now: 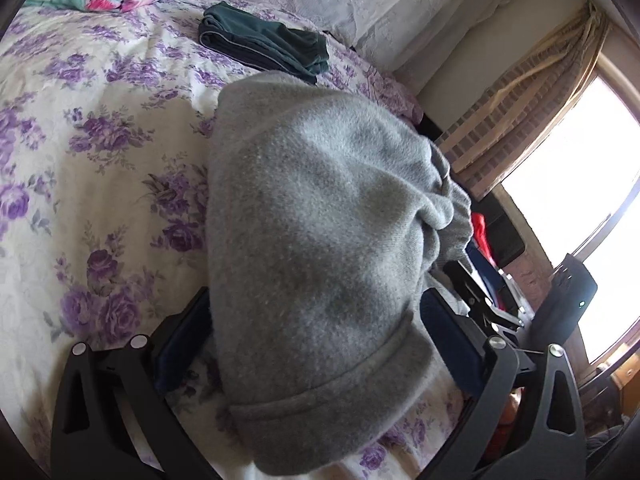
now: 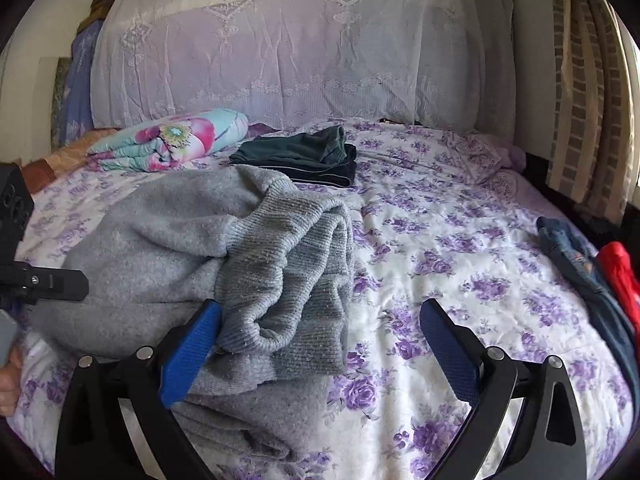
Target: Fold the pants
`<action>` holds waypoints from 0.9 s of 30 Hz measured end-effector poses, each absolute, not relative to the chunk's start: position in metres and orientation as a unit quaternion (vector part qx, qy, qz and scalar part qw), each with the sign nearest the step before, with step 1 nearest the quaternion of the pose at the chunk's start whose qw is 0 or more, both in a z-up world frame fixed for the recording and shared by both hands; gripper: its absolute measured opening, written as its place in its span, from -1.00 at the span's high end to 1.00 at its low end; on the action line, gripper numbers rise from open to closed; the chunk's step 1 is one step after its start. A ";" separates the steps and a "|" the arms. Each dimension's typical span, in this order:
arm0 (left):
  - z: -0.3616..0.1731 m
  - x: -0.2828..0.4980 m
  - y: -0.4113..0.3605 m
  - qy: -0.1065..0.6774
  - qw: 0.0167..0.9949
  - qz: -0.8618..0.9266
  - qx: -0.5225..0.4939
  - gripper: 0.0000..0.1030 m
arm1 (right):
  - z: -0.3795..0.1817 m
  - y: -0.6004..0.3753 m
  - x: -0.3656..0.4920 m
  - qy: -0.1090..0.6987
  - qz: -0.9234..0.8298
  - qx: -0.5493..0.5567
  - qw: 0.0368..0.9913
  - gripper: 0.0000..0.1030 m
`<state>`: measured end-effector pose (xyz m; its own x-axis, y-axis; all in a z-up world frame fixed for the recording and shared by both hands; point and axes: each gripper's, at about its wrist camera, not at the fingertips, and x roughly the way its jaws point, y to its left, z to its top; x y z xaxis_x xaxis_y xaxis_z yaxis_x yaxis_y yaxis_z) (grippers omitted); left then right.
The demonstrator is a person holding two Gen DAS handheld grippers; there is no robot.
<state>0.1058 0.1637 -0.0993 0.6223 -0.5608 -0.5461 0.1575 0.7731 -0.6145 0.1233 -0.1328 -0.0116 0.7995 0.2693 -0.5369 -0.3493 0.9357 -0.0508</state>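
Grey fleece pants [image 1: 320, 200] lie bunched on the flowered bed sheet [image 1: 80, 160]. In the left wrist view the hemmed cuff end is nearest the camera. My left gripper [image 1: 314, 296] is open, its blue pads wide apart on either side of the cloth. In the right wrist view the grey pants [image 2: 160, 240] show a ribbed waistband rumpled on top. My right gripper [image 2: 322, 304] is open too; its left pad [image 2: 192, 352] touches the waistband and its right pad [image 2: 448, 352] is over bare sheet.
Folded dark green pants [image 2: 304, 156] lie farther back beside a rolled floral quilt [image 2: 172, 140]. Jeans [image 2: 580, 264] and a red garment [image 2: 620, 280] sit at the bed's right edge. A lace-covered headboard [image 2: 300, 48] stands behind, with a curtain [image 1: 520, 112] and a window [image 1: 580, 160] to the right.
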 end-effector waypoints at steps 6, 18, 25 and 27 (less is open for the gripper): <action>-0.083 0.087 0.163 0.367 0.883 -0.173 -0.238 -0.91 | 0.000 -0.187 0.115 0.265 0.228 0.080 0.933 -0.93; -0.001 0.220 0.151 0.416 0.898 -0.114 -0.087 -0.91 | 0.026 -0.040 0.090 0.225 0.343 -0.107 0.906 -0.93; -0.066 0.277 0.131 0.512 0.854 -0.089 -0.034 -0.92 | -0.014 -0.020 0.122 0.333 0.327 -0.103 0.878 -0.93; -0.077 0.287 0.140 0.527 0.841 -0.104 -0.070 -0.92 | -0.014 -0.025 0.116 0.331 0.327 -0.101 0.879 -0.93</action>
<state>0.2866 0.1405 -0.0772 0.4231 -0.2489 -0.8712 0.1007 0.9685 -0.2278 0.1163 -0.0245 -0.0138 0.5664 0.5087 -0.6484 -0.6427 0.7652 0.0389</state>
